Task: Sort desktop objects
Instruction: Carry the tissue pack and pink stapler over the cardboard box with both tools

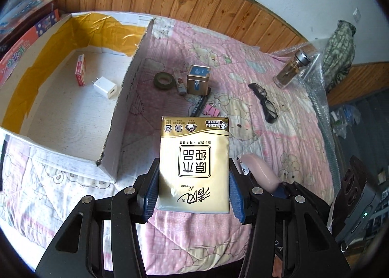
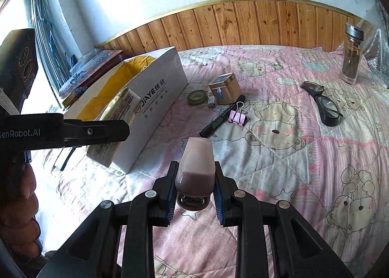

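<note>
My left gripper (image 1: 193, 188) is shut on a gold tissue pack (image 1: 194, 161), held above the pink quilt just right of the white cardboard box (image 1: 126, 98). The pack also shows in the right wrist view (image 2: 114, 127), beside the box (image 2: 155, 105). My right gripper (image 2: 195, 188) is shut on a pink stapler (image 2: 197, 166), held over the quilt; the stapler also shows in the left wrist view (image 1: 260, 171). Inside the box lie a white charger (image 1: 105, 86) and a small red box (image 1: 80, 70).
On the quilt lie a tape roll (image 2: 197, 97), a gold tin (image 2: 225, 91), a black marker (image 2: 222, 117), a pink binder clip (image 2: 237, 116), black glasses (image 2: 324, 103) and a glass bottle (image 2: 351, 56). Books (image 1: 26, 32) are stacked left of the box.
</note>
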